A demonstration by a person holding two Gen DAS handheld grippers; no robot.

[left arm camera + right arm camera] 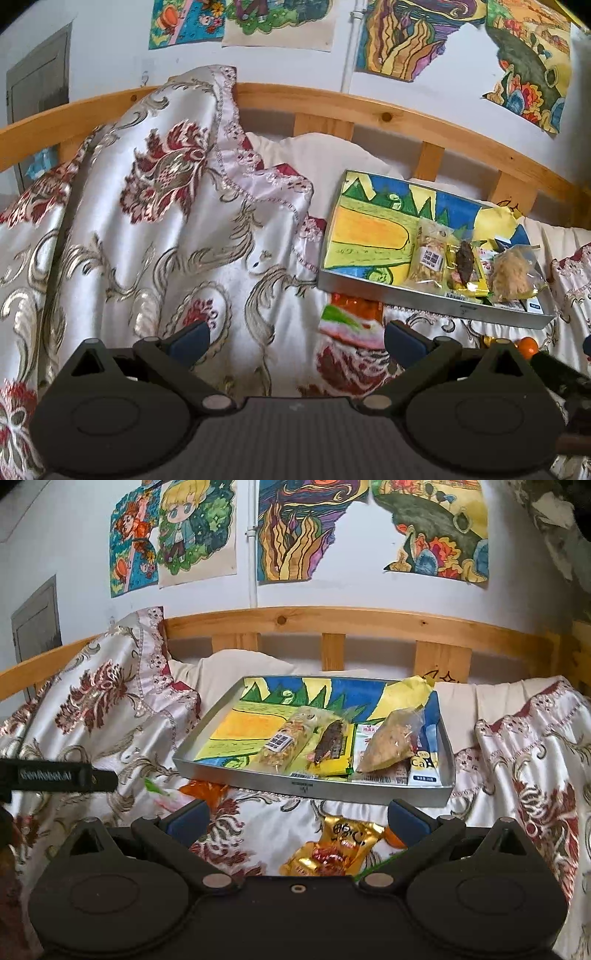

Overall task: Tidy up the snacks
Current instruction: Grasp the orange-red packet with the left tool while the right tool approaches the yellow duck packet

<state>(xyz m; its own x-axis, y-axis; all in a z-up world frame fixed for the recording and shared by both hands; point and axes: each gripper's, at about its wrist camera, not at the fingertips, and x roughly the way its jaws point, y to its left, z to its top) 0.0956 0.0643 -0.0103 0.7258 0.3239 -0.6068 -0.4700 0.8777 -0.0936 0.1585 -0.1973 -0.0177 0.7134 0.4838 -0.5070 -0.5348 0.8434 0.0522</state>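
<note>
A shallow metal tray [310, 788] [424, 301] lined with a colourful drawing lies on the patterned bedspread. Several snack packets lie along its near side: a clear bag of pale flakes [282, 740] [428, 258], a yellow packet with a dark piece [330, 747] [465, 264], a clear bag of beige floss [391, 744] [511, 275] and a white-blue packet [426, 766]. Loose on the bedspread lie a gold packet [332, 849], an orange wrapper [203, 788] [354, 306] and a green-pink packet [345, 325]. My left gripper [297, 341] is open just short of the green-pink packet. My right gripper [297, 821] is open over the gold packet.
A wooden bed rail [332, 622] runs behind the tray, with a white pillow [236, 672] against it. The floral bedspread [147, 221] bunches high on the left. Drawings [314, 528] hang on the wall. The left gripper's strap [59, 775] shows at the right wrist view's left edge.
</note>
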